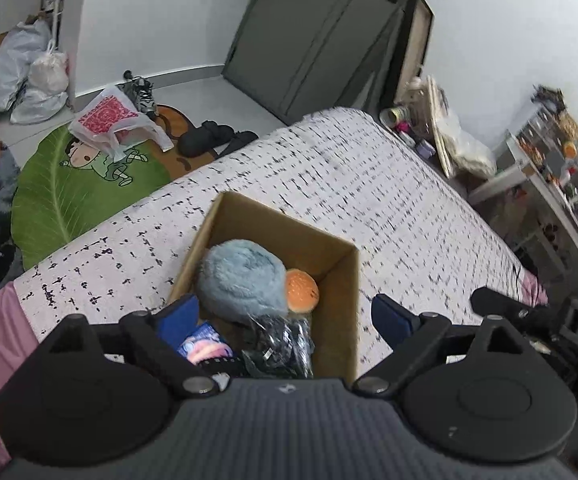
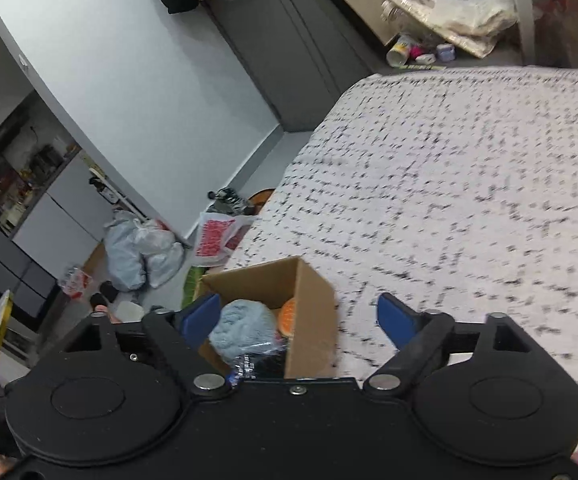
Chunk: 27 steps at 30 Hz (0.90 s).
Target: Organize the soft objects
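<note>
Both my tools gape empty: left tool (image 1: 285,316); right tool (image 2: 299,320); cardboard box (image 1: 331,276) holds a blue plush (image 1: 241,276).

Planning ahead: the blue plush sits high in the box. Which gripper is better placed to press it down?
Probably left. The left gripper hangs open directly over the blue plush in the cardboard box; the right gripper straddles the box's wall.

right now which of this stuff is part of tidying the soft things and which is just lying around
Part of the job:
- cardboard box
- blue plush
- burger plush
- dark bagged bundle

Just lying about:
- leaf rug
- pink-print plastic bag
- grey sacks
- shoes
</note>
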Each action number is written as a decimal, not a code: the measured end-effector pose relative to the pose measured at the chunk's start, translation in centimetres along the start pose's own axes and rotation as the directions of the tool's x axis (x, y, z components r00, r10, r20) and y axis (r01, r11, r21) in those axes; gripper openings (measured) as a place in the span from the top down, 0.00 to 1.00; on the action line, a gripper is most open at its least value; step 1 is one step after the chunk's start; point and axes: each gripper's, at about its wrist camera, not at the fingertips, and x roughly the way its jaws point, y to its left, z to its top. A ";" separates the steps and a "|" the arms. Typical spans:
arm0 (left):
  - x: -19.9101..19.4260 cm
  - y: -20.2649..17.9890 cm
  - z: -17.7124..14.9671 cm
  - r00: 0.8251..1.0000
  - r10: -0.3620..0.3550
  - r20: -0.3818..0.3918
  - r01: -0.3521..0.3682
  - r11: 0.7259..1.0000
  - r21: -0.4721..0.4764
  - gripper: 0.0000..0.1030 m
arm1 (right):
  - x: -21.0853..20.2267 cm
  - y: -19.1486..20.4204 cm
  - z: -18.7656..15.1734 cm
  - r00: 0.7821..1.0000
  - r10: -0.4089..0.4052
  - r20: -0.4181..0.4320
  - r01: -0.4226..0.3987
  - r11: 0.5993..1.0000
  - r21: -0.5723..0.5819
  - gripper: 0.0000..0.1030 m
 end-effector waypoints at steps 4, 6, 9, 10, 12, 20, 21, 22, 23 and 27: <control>-1.1 -1.9 -0.5 1.000 0.012 -0.012 -0.011 0.999 0.048 0.10 | -2.0 -0.9 0.0 1.000 -0.028 0.013 0.028 1.000 -0.001 0.07; -1.7 -2.6 -0.8 1.000 0.020 -0.011 -0.020 0.998 0.067 0.10 | -2.8 -1.3 0.0 0.999 -0.030 0.012 0.030 1.000 0.008 0.02; -2.8 -3.4 -1.3 0.999 0.037 -0.013 -0.035 0.996 0.080 0.05 | -4.0 -1.5 -0.2 0.999 -0.049 0.013 0.049 0.999 -0.002 0.00; -3.1 -3.5 -1.4 0.999 0.041 -0.012 -0.040 0.996 0.080 0.02 | -4.4 -1.6 -0.2 0.999 -0.052 0.012 0.052 0.999 -0.006 0.00; -3.9 -4.0 -1.8 0.998 0.054 -0.011 -0.053 0.995 0.086 0.02 | -5.1 -1.6 -0.4 0.999 -0.050 0.008 0.050 0.999 -0.010 0.00; -7.1 -5.5 -3.0 0.996 0.087 0.016 -0.088 0.985 0.147 0.01 | -7.7 -1.1 -1.2 0.999 -0.033 0.006 0.033 0.999 -0.039 0.00; -7.5 -5.7 -3.1 0.996 0.090 0.018 -0.092 0.984 0.153 0.01 | -8.1 -1.1 -1.3 0.999 -0.033 0.006 0.033 0.998 -0.044 0.00; -7.9 -5.9 -3.3 0.995 0.095 0.020 -0.097 0.982 0.160 0.01 | -8.5 -1.2 -1.5 0.999 -0.034 0.008 0.035 0.998 -0.048 0.00; -8.2 -6.0 -3.4 0.995 0.098 0.023 -0.101 0.981 0.167 0.01 | -8.8 -1.1 -1.6 0.999 -0.040 0.009 0.040 0.998 -0.053 0.00; -9.3 -6.8 -4.1 0.995 0.098 0.027 -0.101 0.976 0.192 0.01 | -10.2 -1.3 -2.1 0.998 -0.062 0.018 0.063 0.996 -0.062 0.00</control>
